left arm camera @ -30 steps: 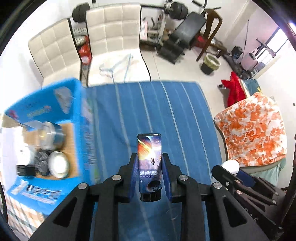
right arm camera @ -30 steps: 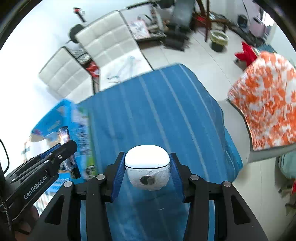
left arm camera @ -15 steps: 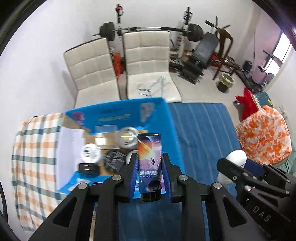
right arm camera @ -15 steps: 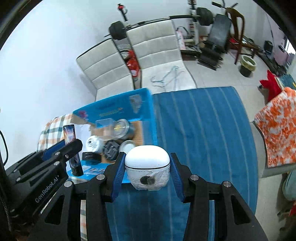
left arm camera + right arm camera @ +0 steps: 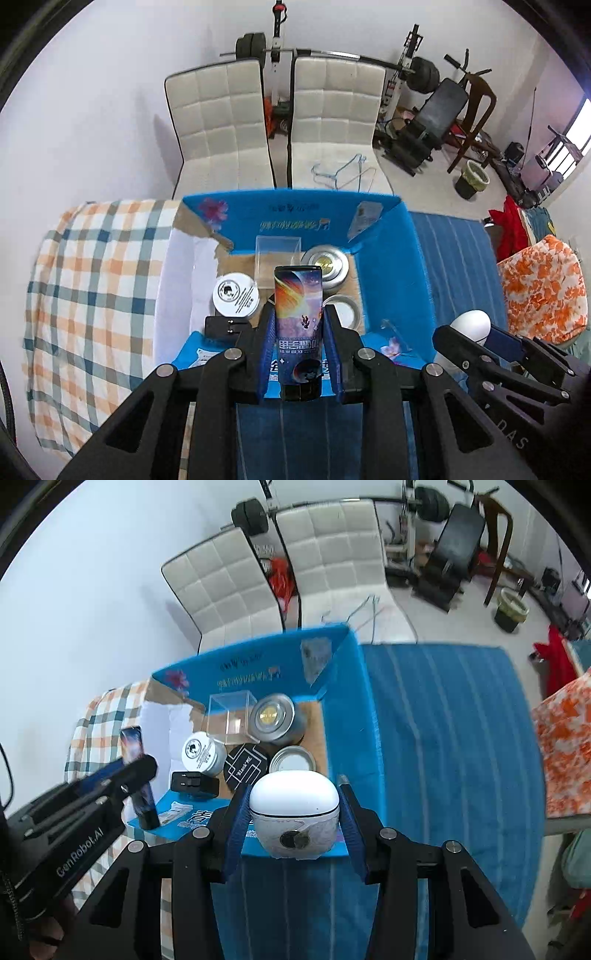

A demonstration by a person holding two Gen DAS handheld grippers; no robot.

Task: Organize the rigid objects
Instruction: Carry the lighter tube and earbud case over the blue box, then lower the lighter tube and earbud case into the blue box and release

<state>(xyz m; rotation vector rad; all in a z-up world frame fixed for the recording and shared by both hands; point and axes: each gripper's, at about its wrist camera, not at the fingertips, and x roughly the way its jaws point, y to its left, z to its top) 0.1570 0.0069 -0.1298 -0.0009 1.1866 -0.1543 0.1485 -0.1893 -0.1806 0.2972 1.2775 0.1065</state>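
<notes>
Blue-padded jaws of the left gripper (image 5: 298, 354) are clamped on the flat sides of a slim, rigid space-print tube with a black cap (image 5: 298, 332); the right gripper (image 5: 294, 819) is clamped across a smooth white plastic clamshell case (image 5: 294, 803). Both items look light and stiff; the glossy case could slip, so a hold across its widest part seems best. Each hangs above the near edge of the open blue cardboard box (image 5: 384, 221), which holds tins, a clear cube and a charger. A second ago both were over the blue striped cloth (image 5: 443, 720), with the box off to the left.
</notes>
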